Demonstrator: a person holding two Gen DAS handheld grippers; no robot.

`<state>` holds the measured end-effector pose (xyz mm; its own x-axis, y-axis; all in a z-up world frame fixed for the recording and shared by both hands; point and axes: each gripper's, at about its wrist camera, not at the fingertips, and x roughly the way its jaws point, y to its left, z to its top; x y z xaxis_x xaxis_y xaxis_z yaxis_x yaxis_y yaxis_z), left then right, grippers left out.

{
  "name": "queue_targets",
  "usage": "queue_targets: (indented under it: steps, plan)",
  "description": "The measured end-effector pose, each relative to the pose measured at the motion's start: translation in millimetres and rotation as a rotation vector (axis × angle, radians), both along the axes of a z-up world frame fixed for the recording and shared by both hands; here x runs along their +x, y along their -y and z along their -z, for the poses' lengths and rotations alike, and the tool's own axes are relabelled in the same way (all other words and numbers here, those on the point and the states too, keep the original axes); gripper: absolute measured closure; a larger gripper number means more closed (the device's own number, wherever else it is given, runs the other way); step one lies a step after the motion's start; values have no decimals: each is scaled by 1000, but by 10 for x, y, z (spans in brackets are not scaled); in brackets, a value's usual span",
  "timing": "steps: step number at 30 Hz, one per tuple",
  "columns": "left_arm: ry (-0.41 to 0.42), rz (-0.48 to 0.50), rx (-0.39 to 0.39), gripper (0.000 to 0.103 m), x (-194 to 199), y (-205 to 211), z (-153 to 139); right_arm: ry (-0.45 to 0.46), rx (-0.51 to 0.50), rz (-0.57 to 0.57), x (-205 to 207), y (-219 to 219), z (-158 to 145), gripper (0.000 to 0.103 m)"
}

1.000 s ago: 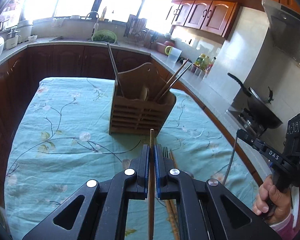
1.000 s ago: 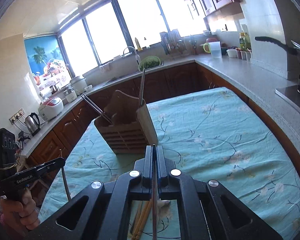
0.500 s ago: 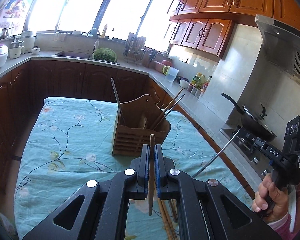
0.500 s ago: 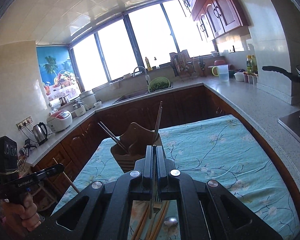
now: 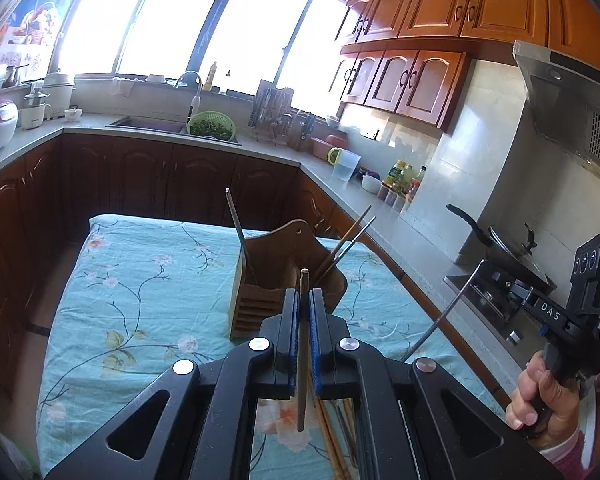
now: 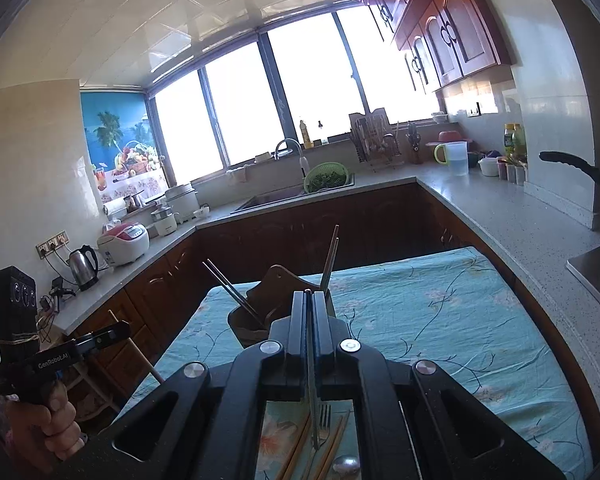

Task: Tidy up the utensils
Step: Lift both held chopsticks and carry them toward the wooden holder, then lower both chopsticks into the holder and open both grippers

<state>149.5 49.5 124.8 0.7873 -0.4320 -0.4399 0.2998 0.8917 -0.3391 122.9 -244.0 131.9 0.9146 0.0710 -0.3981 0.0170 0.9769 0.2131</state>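
Left wrist view: the left hand-held gripper [image 5: 303, 300] has its blue-padded fingers pinched on a brown wooden chopstick [image 5: 302, 344], which stands nearly upright between them above the near edge of the tabletop with a teal floral cloth [image 5: 132, 300]. Beyond it, toward the far edge, stands a slatted wooden utensil holder [image 5: 276, 276] with several sticks leaning in its compartments. More wooden chopsticks [image 5: 330, 436] lie on the cloth under the fingers. At the right, a hand [image 5: 540, 396] holds the right hand-held gripper [image 5: 482, 266], clamped on a thin metal chopstick [image 5: 440, 312]. Right wrist view: that gripper's fingers are pressed onto the metal chopstick, raised above a steel fork [image 6: 325, 424], a spoon [image 6: 346, 468] and loose chopsticks at the near edge, with the holder farther back.
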Motion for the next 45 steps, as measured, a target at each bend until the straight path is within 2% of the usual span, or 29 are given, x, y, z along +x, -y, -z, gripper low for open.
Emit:
queue_targets:
  steps: [7,13,21,25,34,39,45]
  plan:
    - [65,-15,0,100,197,17,-221,40,-7,-10,199,-7,-202,101]
    - [133,-38,-10,100,429,-3,-412,93,-32,-24,487,-67,-491,101]
    - [173,-86,-18,100,909,6,-431,128,-43,-20,1005,-87,-654,101]
    - [148,-113,-25,100,1178,26,-231,108,-45,-6,1228,-86,-503,101]
    - [40,-148,-33,100,1593,150,420,3,19,14,1460,-5,189,103]
    - [-15,-144,-38,100,1778,173,582,-42,42,21,1504,46,376,103]
    - [-43,-135,-40,99,1928,197,623,-71,50,28,1546,100,444,103]
